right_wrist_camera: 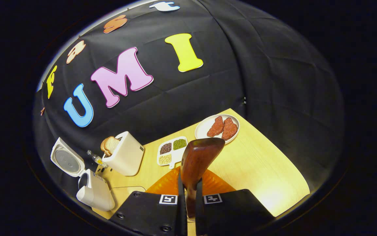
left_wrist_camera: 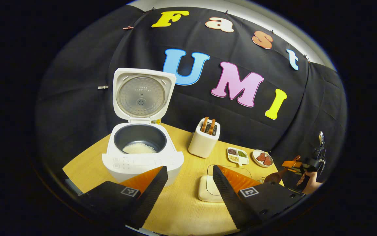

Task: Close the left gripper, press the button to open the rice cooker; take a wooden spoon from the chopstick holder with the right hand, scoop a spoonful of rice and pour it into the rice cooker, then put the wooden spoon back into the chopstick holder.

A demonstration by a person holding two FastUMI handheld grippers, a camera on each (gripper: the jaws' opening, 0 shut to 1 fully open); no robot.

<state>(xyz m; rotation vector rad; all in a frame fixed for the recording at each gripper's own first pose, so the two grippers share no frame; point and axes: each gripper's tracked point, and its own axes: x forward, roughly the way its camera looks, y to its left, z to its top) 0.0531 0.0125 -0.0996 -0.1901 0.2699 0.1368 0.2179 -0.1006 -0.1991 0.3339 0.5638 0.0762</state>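
- On the bench point(left_wrist_camera: 181, 209), toward its left edge in the left gripper view: one rice cooker point(left_wrist_camera: 142, 157), lid raised upright, a layer of white rice point(left_wrist_camera: 139, 148) in the dark inner pot.
- Beside the cooker: one white holder point(left_wrist_camera: 204, 141), two brown pieces standing in its top.
- Toward the far right edge: one divided tray point(left_wrist_camera: 237, 156) with three fillings, and one round plate point(right_wrist_camera: 217, 128) bearing two reddish pieces.
- Near edge: one shallow white container point(left_wrist_camera: 209, 189).
- Left tool point(left_wrist_camera: 190, 183): fingers apart, empty, above the near edge.
- Right tool point(right_wrist_camera: 190, 196): clamped on one wooden spoon point(right_wrist_camera: 198, 157), bowl held above the bench.
- Printing inside the lid: too small to read.
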